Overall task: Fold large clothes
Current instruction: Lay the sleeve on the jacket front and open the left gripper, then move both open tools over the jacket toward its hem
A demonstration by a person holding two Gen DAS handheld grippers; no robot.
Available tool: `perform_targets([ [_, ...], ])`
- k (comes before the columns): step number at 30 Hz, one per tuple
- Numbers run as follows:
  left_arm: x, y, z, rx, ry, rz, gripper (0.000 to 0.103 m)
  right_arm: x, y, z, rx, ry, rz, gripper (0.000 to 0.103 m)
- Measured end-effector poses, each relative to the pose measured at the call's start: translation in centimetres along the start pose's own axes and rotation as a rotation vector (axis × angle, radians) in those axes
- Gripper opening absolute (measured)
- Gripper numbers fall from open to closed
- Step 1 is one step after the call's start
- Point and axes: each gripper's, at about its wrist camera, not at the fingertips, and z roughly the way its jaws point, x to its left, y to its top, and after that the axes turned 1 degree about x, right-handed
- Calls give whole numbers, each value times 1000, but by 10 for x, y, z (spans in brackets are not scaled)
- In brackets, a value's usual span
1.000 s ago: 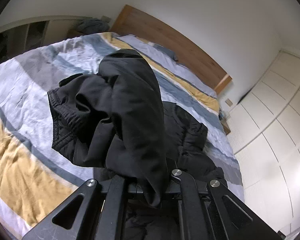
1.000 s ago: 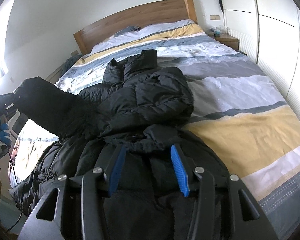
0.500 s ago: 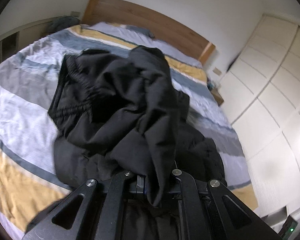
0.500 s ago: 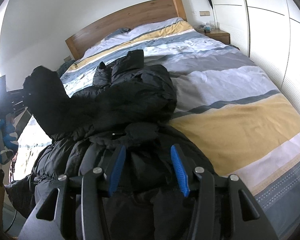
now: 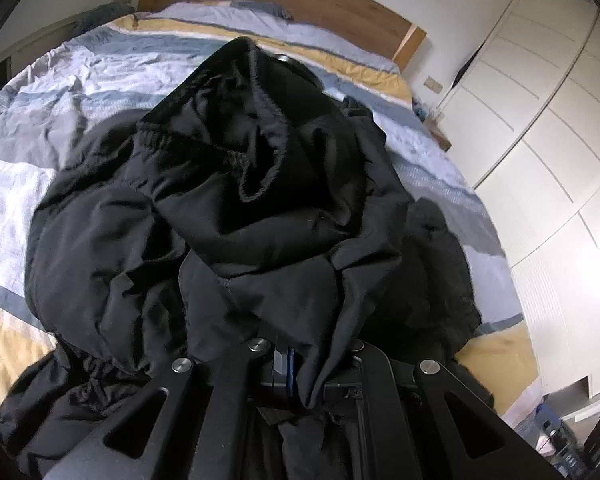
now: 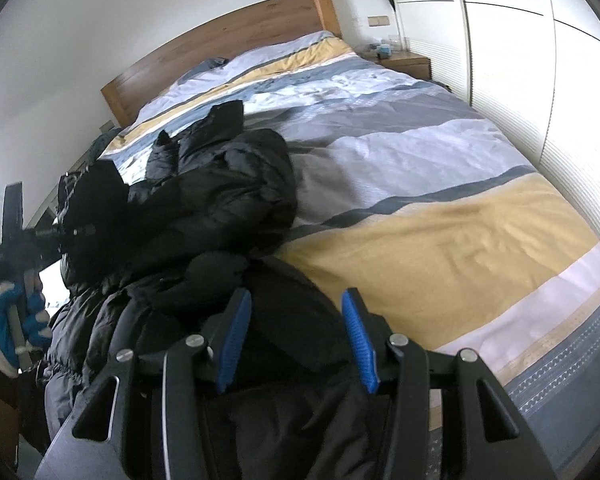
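A black puffer jacket [image 6: 220,200] lies on the striped bed [image 6: 440,216]. My left gripper [image 5: 304,364] is shut on the jacket's sleeve [image 5: 260,184], whose elastic cuff hangs over the jacket's body; the fabric hides the fingertips. In the right wrist view the left gripper [image 6: 66,232] shows at the far left, held by a blue-gloved hand, with the sleeve bunched on it. My right gripper [image 6: 296,340] is open with blue pads, hovering just above the jacket's near hem, holding nothing.
A wooden headboard [image 6: 228,40] is at the far end of the bed. A white wardrobe [image 6: 540,40] runs along the right side, with a nightstand [image 6: 404,62] beside it. Shelving [image 5: 4,68] stands at the left.
My left gripper has carried the sleeve rightwards over the jacket's body and lowered it. The right gripper has stayed open above the hem, shifting only slightly.
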Motion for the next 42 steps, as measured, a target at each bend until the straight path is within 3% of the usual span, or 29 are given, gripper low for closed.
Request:
perform_targets([
  [7,3,-4,17,47,-2,-14,13,-7,2,9,9,-11,4,46],
  [9,2,-6,20,59,-5,-6,18,-7,2,10,11,-12,4,46],
  [13,1,-9,13,59,-54,-17,53,-5,2,8,13,-15,1,46],
  [15,-2,-11,6,51,-68,-7,60,-2,2,6,11,-16,-3,46],
  [24,0,-21,-50,10,-53,32,66,21,3,-19,-17,5,-31,46],
  [30,28,-33,-103,-34,-16,4,67,48,0,-39,-30,31,-63,46],
  [42,77,-55,-172,-96,60,-36,69,111,-5,-63,-46,77,-163,46],
])
